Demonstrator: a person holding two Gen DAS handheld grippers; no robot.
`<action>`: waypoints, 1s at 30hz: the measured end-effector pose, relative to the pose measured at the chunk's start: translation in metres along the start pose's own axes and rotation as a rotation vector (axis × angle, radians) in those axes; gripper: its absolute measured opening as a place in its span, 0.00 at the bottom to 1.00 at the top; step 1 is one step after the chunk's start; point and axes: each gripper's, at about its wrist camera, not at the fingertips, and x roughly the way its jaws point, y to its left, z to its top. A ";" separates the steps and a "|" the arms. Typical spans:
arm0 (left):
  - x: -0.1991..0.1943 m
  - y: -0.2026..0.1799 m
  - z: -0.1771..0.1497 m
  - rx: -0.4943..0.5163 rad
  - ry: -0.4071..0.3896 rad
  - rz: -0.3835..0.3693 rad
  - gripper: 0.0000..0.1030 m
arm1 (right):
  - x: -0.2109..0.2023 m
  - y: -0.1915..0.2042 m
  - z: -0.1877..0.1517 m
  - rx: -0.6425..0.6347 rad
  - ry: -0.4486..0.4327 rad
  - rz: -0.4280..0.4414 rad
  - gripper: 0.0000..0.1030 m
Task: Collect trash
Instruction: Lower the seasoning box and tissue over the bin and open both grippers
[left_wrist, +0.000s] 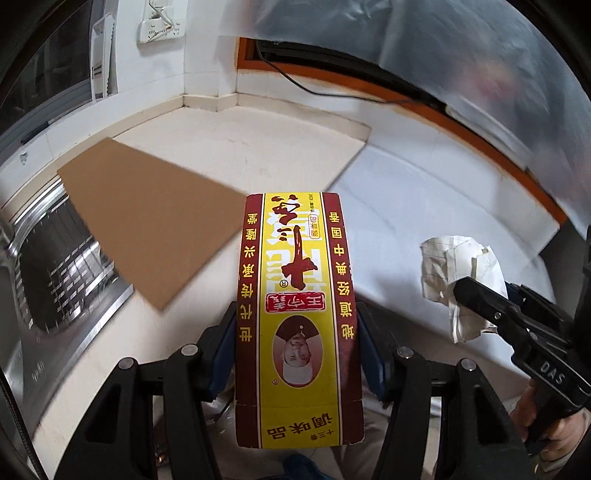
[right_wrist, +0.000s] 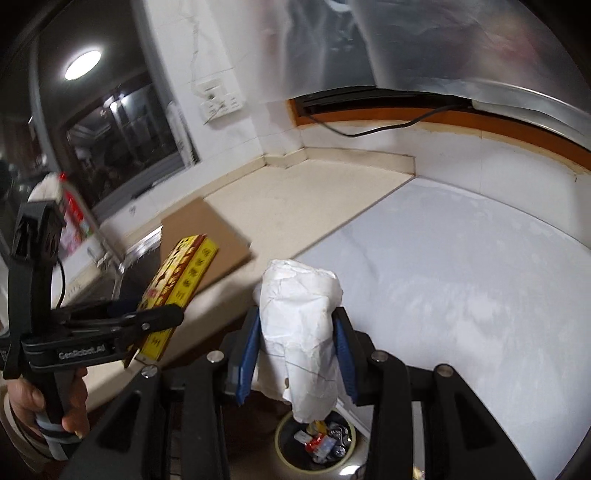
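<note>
We note the yellow-and-maroon seasoning box (left_wrist: 299, 317) clamped lengthwise between the blue pads of the left gripper (left_wrist: 297, 328), its far end jutting well past the fingertips, its printed face toward the camera and upside down. In the right wrist view the same box (right_wrist: 173, 288) tilts up and away from the left tool, above the counter's near edge. The right gripper (right_wrist: 297, 354) is clenched on a crumpled white paper wad (right_wrist: 299, 332); the wad bulges above the pads and hangs below them, straight over an open trash bin (right_wrist: 317, 443) that already holds wrappers. From the left wrist view, the wad (left_wrist: 458, 277) sits at the tip of the right tool's black fingers, to the right of the box and apart from it. Both tools point downward at a slant, side by side; we see a hand (right_wrist: 48, 402) wrapped around the left tool's handle, and a hand (left_wrist: 543, 417) under the right one. Beyond the box lies a flat brown cardboard sheet (left_wrist: 155, 229) on the beige countertop (left_wrist: 258, 140), one corner overhanging a steel sink (left_wrist: 59, 273) at left. A white covered surface (right_wrist: 461, 295) fills the right side, bare and open. Walls close the counter at its far corner; a black cable (left_wrist: 332, 88) trails along an orange-trimmed ledge.
</note>
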 end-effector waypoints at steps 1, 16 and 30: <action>0.002 -0.002 -0.012 0.010 0.004 0.006 0.55 | -0.001 0.006 -0.012 -0.018 0.015 0.007 0.37; 0.130 0.025 -0.141 -0.041 0.320 -0.022 0.55 | 0.102 0.018 -0.143 -0.161 0.414 0.024 0.38; 0.258 0.070 -0.212 -0.086 0.538 -0.037 0.55 | 0.226 -0.028 -0.229 -0.046 0.726 -0.078 0.39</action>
